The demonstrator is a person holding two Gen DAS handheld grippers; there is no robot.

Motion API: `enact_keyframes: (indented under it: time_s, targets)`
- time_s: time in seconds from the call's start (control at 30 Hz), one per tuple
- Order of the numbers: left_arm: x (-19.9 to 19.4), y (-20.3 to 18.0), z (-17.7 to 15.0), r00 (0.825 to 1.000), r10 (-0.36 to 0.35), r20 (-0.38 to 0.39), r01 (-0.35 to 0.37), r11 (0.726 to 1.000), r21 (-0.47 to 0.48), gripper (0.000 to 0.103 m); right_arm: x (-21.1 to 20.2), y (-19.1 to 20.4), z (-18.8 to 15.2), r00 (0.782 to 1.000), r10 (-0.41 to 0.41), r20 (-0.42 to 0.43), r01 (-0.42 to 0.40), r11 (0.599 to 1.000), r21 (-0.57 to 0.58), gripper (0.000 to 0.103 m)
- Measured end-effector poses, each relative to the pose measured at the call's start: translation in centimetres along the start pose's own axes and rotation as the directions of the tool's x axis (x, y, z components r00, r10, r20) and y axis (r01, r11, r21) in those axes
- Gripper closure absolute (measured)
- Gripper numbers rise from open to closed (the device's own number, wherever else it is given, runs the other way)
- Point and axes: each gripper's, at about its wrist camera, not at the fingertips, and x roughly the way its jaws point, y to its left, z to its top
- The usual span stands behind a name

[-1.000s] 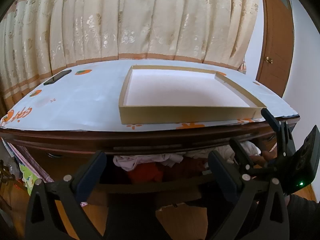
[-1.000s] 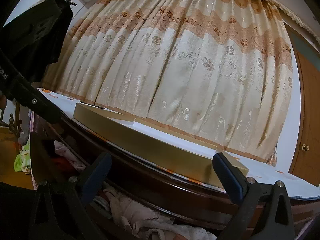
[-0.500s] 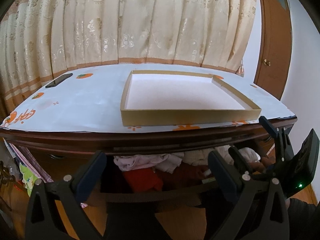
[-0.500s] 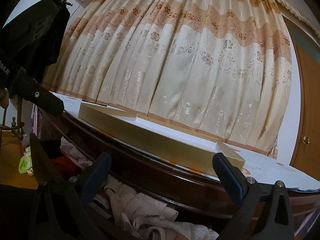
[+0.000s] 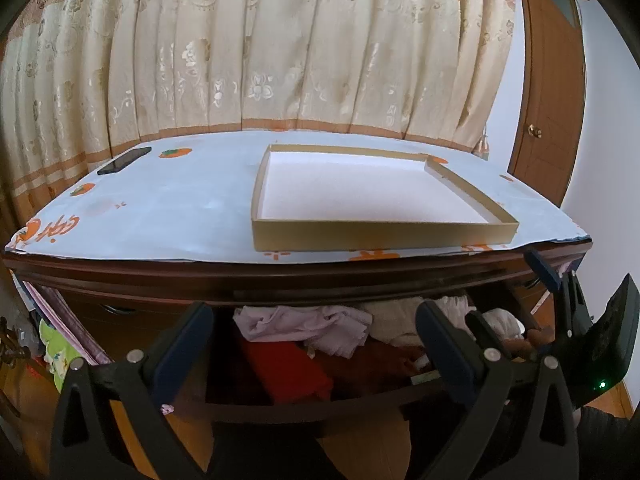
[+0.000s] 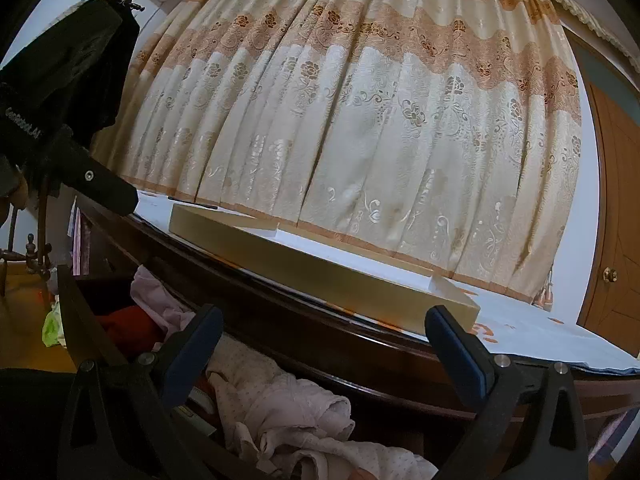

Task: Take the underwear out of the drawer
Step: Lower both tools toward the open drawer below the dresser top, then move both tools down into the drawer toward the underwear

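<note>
I am holding the left gripper [image 5: 312, 340] spread wide and empty, just in front of the open drawer [image 5: 320, 406]; the underwear [image 5: 308, 326], crumpled pale pink and white cloth beside a red garment [image 5: 288, 372], is lying inside, beyond its fingertips. I am keeping the right gripper [image 6: 320, 344] spread too, hovering over dotted pink pieces. On top, the shallow gold box [image 5: 380, 236] is sitting with a bare white floor.
</note>
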Motion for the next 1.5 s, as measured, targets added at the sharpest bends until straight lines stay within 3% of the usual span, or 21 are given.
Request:
enact_keyframes:
  time_s: [1.5]
  targets:
    - [-1.8, 0.6, -0.4, 1.0, 0.008, 0.022, -0.009, 1.0, 0.013, 0.0, -4.0, 0.7, 0.0, 0.995, 0.025, -0.093, -0.023, 0.999, 0.026, 0.001]
